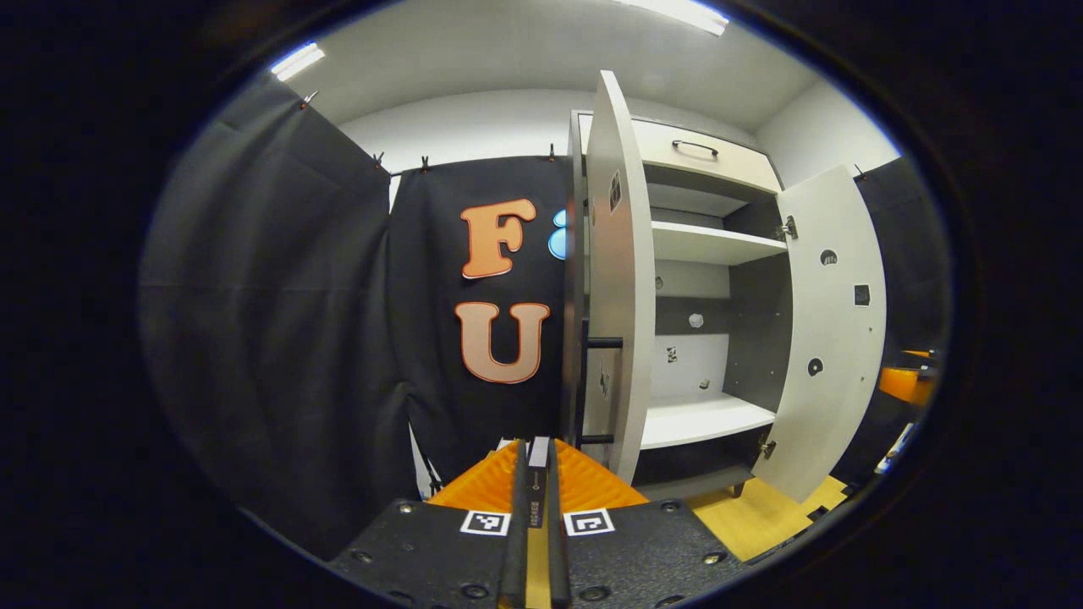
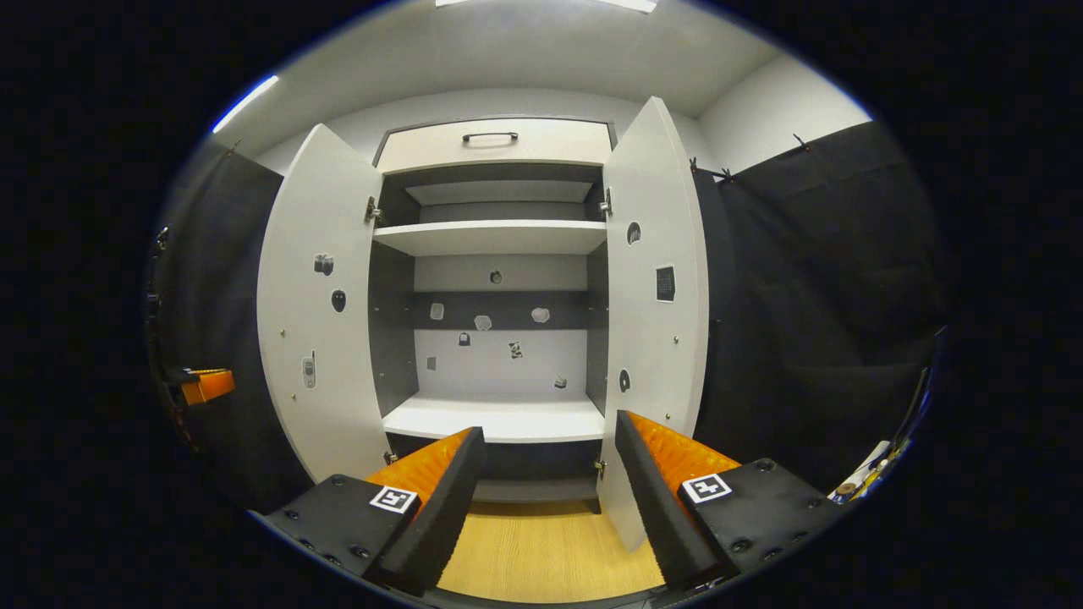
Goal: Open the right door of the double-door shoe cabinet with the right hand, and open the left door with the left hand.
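Note:
The white shoe cabinet (image 2: 495, 419) stands with both doors swung open, baring its shelves. In the right gripper view, the left door (image 2: 317, 313) and right door (image 2: 656, 313) flank the opening. My right gripper (image 2: 550, 444) is open with nothing between its fingers; its right finger (image 2: 668, 482) sits close to the right door's lower edge. In the left gripper view, the left door (image 1: 622, 279) shows edge-on, its black bar handle (image 1: 582, 389) just right of my left gripper (image 1: 538, 447), which is shut and holds nothing. The right door (image 1: 833, 330) stands farther off.
A drawer with a dark handle (image 2: 491, 137) tops the cabinet. Small stickers dot the back panel and door insides. Black cloth hangs on both sides. Wood floor (image 2: 541, 550) lies in front. The left gripper's orange body (image 2: 207, 385) shows beyond the left door.

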### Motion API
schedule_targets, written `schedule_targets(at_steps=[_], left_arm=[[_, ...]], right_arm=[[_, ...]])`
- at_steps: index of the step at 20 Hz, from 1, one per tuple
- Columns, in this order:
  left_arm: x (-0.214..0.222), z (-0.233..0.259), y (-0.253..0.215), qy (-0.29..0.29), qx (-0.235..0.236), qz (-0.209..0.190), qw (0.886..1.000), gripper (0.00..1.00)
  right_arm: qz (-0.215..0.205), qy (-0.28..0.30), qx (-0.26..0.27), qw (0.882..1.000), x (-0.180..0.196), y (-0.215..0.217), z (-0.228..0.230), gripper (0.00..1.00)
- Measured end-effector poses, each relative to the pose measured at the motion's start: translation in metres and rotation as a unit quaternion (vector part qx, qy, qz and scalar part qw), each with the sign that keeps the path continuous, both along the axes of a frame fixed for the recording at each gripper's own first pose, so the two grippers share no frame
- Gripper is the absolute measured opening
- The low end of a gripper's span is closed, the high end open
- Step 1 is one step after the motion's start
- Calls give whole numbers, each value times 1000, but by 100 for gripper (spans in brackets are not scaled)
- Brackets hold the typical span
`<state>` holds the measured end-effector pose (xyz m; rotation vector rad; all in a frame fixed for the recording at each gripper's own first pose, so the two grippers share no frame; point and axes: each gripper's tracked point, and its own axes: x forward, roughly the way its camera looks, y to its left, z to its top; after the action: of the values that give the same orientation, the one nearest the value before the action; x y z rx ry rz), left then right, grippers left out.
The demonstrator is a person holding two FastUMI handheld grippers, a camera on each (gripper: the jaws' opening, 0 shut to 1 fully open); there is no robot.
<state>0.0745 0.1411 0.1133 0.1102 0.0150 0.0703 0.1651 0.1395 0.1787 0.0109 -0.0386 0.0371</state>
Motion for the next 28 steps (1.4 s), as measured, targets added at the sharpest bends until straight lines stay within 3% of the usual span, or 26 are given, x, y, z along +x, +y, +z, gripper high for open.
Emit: schedule_targets(at_steps=[1,2,3,4,6,9,14,16,28], left_arm=[[-9,3,0,-3,6,5,1000,22],[-14,4,-1,-4,10,7,1000,22],[-20,5,-2,-4,11,12,1000,35],[-25,6,-4,-4,5,15,1000,39],[-32,6,-19,-5,-13,4,1000,47],[-35,5,-46,-3,-25,-28,999,72],[-36,1,-77,0,-33,-60,998,83],[-37,0,-86,0,-25,-71,997,96],[-29,-4,-86,0,-18,-59,998,94]], right_arm=[[-2,0,-5,1000,0,0,-1,98],[-1,2,-9,1000,0,2,-3,98],[0,3,-11,1000,1,3,-4,98],[1,2,-11,1000,2,4,-3,98],[3,0,-8,1000,0,5,-3,98],[4,1,-9,1000,1,7,-5,98],[1,0,-11,1000,-4,6,-5,98],[0,1,-12,1000,-6,6,-5,98],[-9,2,-11,1000,-11,2,-6,99]])
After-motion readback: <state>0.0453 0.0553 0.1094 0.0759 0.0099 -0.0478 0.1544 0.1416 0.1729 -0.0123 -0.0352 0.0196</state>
